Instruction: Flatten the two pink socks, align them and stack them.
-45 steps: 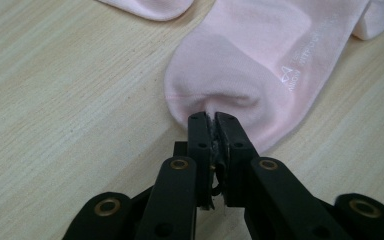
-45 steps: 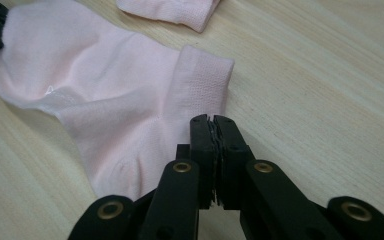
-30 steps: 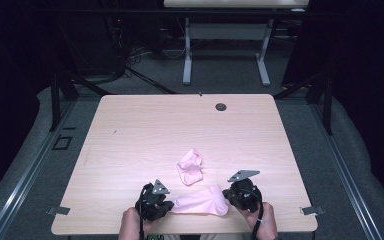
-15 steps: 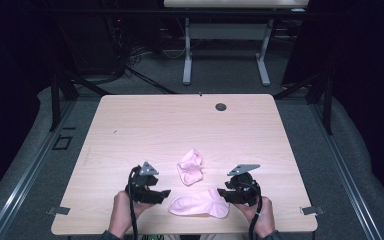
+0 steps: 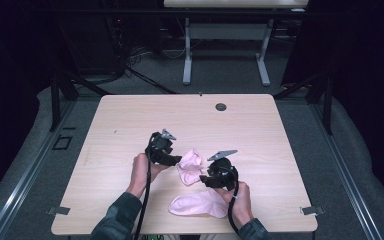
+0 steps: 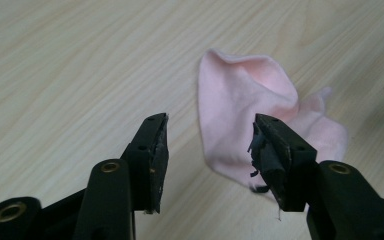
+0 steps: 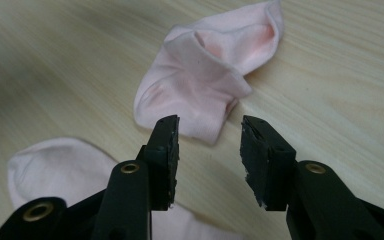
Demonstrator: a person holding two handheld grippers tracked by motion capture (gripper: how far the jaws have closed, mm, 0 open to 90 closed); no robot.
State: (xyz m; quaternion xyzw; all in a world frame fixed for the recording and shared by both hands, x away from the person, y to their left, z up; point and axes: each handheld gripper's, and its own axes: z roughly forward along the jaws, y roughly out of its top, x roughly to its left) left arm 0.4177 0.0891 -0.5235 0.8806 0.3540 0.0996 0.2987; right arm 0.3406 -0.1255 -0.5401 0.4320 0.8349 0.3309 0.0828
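**A:** Crumpled pink sock (image 5: 190, 165) — where is it?

**B:** Near the middle of the table (image 5: 130, 120), towards my edge. Folded over on itself, cuff mouth gaping. It lies between my two grippers.

**A:** Left jaws?

**B:** My left gripper (image 6: 207, 142) is part open and the jaws have just been closing a little. Nothing pinched. In the left gripper view the sock (image 6: 250, 115) sits just past the tips, behind the right-hand jaw. Bare wood in the gap.

**A:** Right?

**B:** My right gripper (image 7: 207, 150) is also part open, jaws just easing shut slightly, nothing held. In the right gripper view the sock (image 7: 205, 85) lies just ahead of the tips, not between the pads.

**A:** Touching it?

**B:** Cannot tell from the high view: left gripper (image 5: 172, 160) tips are at its left edge, right gripper (image 5: 206, 179) at its near right edge.

**A:** Anything else?

**B:** Second pink sock (image 5: 197, 204) lies flat near the front edge, just beside my right hand (image 5: 240, 202). Round dark grommet (image 5: 221, 107) near the far edge, well apart.
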